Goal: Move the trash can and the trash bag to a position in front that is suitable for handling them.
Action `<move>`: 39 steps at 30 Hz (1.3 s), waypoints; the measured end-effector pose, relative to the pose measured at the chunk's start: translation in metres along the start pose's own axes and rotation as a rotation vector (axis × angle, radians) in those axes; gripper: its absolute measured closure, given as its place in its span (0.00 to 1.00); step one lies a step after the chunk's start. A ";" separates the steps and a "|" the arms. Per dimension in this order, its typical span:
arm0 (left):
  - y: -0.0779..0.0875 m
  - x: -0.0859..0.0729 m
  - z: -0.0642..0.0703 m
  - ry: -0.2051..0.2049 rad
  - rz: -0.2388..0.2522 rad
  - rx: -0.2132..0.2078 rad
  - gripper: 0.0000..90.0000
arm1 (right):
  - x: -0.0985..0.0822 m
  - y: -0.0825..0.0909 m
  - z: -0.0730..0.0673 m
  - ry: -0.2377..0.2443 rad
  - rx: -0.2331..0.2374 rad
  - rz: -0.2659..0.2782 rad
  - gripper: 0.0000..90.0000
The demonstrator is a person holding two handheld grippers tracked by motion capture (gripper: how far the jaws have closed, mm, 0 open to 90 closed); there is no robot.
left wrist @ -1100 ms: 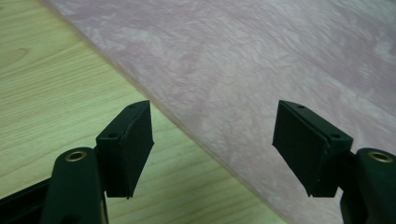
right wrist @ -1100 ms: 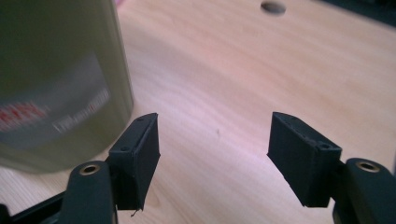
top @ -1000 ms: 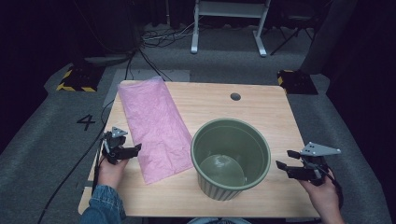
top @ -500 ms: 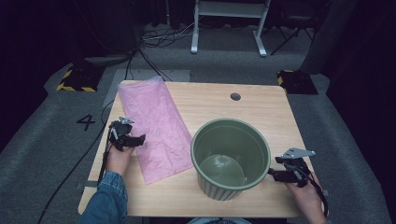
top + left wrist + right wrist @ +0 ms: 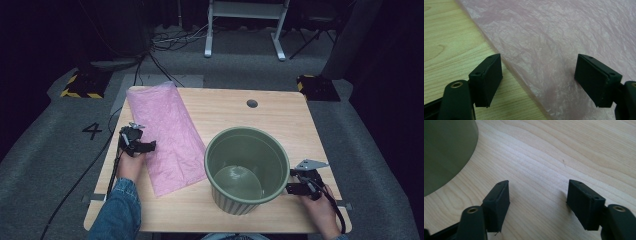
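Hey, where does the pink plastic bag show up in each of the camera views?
High view: the pink bag lies flat on the table's left half, left of the green pot.
Left gripper view: it covers the upper right, its edge running between the open jaws.
Right gripper view: not in it; the pot's wall is at upper left.
Shared landmark: the light wooden table.

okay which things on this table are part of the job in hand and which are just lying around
In the job: pink plastic bag, green bucket, left claw open over the bag's edge, right claw open beside the bucket.
Lying about: black-and-yellow floor blocks, white stand.
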State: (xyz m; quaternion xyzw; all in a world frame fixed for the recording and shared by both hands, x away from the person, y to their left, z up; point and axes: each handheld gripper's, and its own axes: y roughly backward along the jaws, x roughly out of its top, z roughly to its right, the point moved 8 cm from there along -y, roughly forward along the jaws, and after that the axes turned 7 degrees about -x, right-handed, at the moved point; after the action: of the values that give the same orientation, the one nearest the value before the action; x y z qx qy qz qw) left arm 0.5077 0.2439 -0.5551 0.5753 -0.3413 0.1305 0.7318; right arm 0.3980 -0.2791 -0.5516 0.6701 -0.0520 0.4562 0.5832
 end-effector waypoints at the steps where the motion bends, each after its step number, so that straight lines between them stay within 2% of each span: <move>1: 0.002 0.000 0.005 -0.024 0.002 -0.024 0.36 | 0.000 -0.001 0.000 -0.003 0.002 0.023 0.36; 3: 0.002 0.001 0.008 -0.033 0.001 -0.028 0.48 | 0.000 -0.001 0.000 -0.003 0.002 0.027 0.35; 4: 0.003 0.001 0.011 -0.027 -0.008 -0.022 0.48 | 0.000 -0.001 0.000 -0.003 0.000 0.030 0.35; 6: 0.002 0.002 0.018 -0.043 -0.014 -0.034 0.62 | -0.001 -0.002 0.000 -0.007 0.001 0.045 0.34; 8: 0.003 0.001 0.021 -0.049 -0.014 -0.041 0.71 | -0.001 -0.002 0.000 -0.008 0.000 0.048 0.33; 9: 0.003 0.001 0.023 -0.054 -0.011 -0.045 0.71 | -0.001 -0.003 0.001 -0.007 0.001 0.055 0.33; 11: 0.005 -0.001 0.026 -0.062 -0.008 -0.058 0.86 | -0.001 -0.003 0.001 -0.010 0.001 0.074 0.33; 12: 0.005 -0.001 0.026 -0.062 -0.008 -0.058 0.89 | -0.001 -0.003 0.001 -0.010 0.001 0.074 0.33; 13: 0.006 -0.003 0.027 -0.046 0.000 -0.088 0.89 | -0.002 -0.003 0.001 -0.012 0.001 0.084 0.33; 15: 0.007 -0.007 0.027 -0.018 0.027 -0.143 0.99 | -0.003 -0.004 0.001 -0.017 0.004 0.112 0.32; 20: 0.011 -0.012 0.026 0.005 0.064 -0.176 0.99 | -0.003 -0.004 0.002 -0.014 0.005 0.113 0.32; 22: 0.017 -0.012 0.028 -0.002 0.093 -0.205 0.99 | -0.003 -0.004 0.002 -0.012 0.006 0.113 0.32; 25: 0.028 -0.007 0.032 -0.016 0.143 -0.226 0.99 | -0.002 -0.004 0.002 -0.011 0.005 0.113 0.31; 27: 0.031 -0.006 0.034 -0.018 0.155 -0.234 0.99 | -0.003 -0.004 0.002 -0.011 0.005 0.113 0.31; 28: 0.039 -0.004 0.037 -0.025 0.179 -0.246 0.99 | -0.002 -0.004 0.002 -0.011 0.005 0.113 0.31; 29: 0.039 -0.004 0.037 -0.025 0.179 -0.246 0.99 | -0.002 -0.004 0.002 -0.011 0.005 0.113 0.31; 30: 0.047 0.000 0.041 -0.030 0.208 -0.263 0.99 | -0.002 -0.004 0.002 -0.011 0.005 0.113 0.31; 31: 0.047 0.000 0.041 -0.030 0.208 -0.263 0.99 | -0.002 -0.004 0.002 -0.011 0.005 0.113 0.31; 32: 0.057 0.003 0.045 -0.033 0.235 -0.283 0.99 | -0.002 -0.004 0.002 -0.011 0.005 0.113 0.31; 33: 0.057 0.003 0.045 -0.033 0.235 -0.283 0.99 | -0.002 -0.004 0.002 -0.011 0.005 0.113 0.31; 34: 0.065 0.006 0.049 -0.048 0.257 -0.290 0.99 | -0.002 -0.004 0.002 -0.011 0.005 0.113 0.31; 35: 0.065 0.006 0.049 -0.048 0.257 -0.290 0.99 | -0.002 -0.004 0.002 -0.011 0.005 0.113 0.31; 39: 0.086 0.013 0.060 -0.075 0.313 -0.313 0.99 | -0.002 -0.004 0.002 -0.010 0.005 0.113 0.31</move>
State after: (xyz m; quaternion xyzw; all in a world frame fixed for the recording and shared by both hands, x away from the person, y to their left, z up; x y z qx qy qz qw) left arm 0.4457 0.2117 -0.4757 0.3991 -0.4696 0.1665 0.7697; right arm 0.4002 -0.2803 -0.5562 0.6700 -0.0913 0.4850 0.5545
